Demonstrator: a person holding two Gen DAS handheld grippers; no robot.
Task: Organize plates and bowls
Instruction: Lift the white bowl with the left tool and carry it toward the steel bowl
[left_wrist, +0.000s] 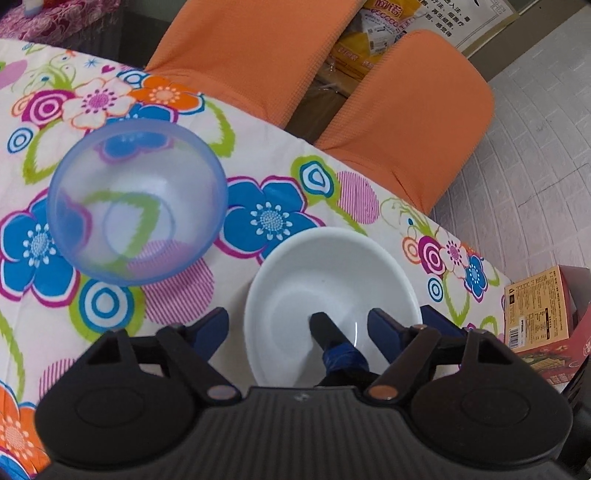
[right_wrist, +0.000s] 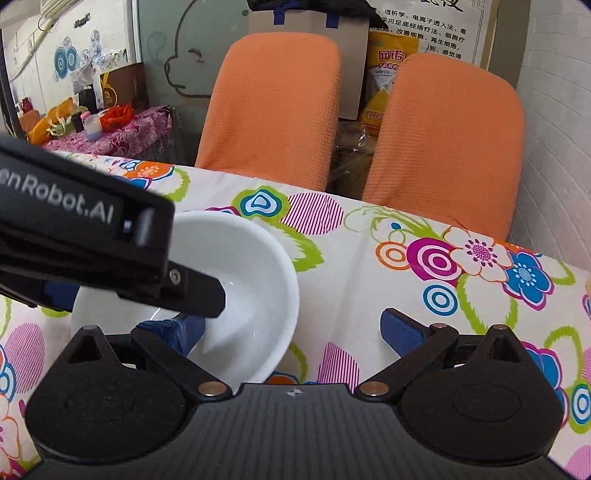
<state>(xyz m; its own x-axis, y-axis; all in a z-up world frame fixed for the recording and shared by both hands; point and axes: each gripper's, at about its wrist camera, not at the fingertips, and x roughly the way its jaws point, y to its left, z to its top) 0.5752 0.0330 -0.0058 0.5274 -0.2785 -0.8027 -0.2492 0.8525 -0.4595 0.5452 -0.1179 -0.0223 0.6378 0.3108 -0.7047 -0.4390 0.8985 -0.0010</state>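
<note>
My left gripper and right gripper — both wide — straddle the round white ceramic bowl's rim; next, probably close and nest it with the translucent blue plastic bowl, frame's left.

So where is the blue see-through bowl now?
The blue bowl shows only in the left wrist view, at the left, on the flowered tablecloth. The white bowl is its nearest neighbour, to its right and nearer the camera.

Bright, even daylight, soft shadows, strong fisheye bending at edges, near foreground perhaps slightly blurred
</note>
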